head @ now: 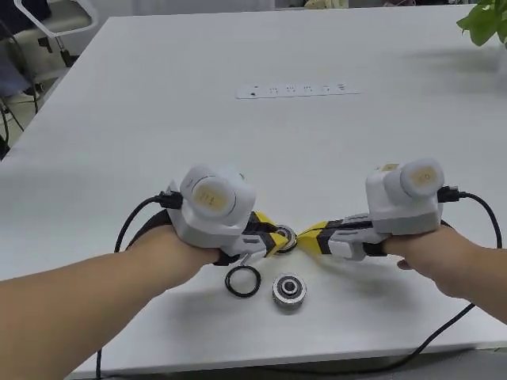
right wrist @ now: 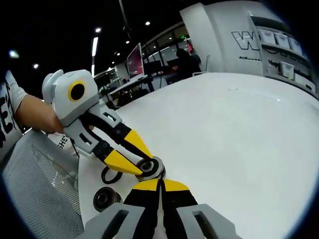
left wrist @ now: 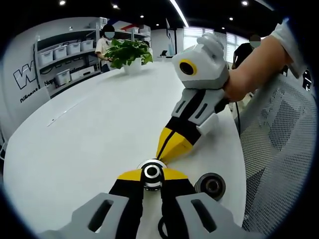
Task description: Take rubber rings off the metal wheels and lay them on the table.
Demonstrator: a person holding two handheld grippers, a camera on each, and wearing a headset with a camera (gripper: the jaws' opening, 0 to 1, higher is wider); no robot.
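Observation:
A small metal wheel (left wrist: pixel 151 172) with a dark rubber ring round its rim is held just above the table, and my left gripper (head: pixel 277 240) is shut on it. My right gripper (head: pixel 303 237) comes in from the opposite side with its jaws shut. Its yellow tips (left wrist: pixel 167 147) press against the wheel's rim; whether they pinch the ring is hidden. A loose black rubber ring (head: pixel 242 280) lies flat on the table just below the left gripper. A second metal wheel (head: pixel 289 290) stands next to that ring, to its right.
The white table (head: pixel 261 158) stretches far ahead, with a flush socket strip (head: pixel 297 90) in its middle. Its near edge (head: pixel 317 356) runs close behind the loose wheel. Black cables trail from both grippers. A potted plant (left wrist: pixel 128 52) stands at the far right corner.

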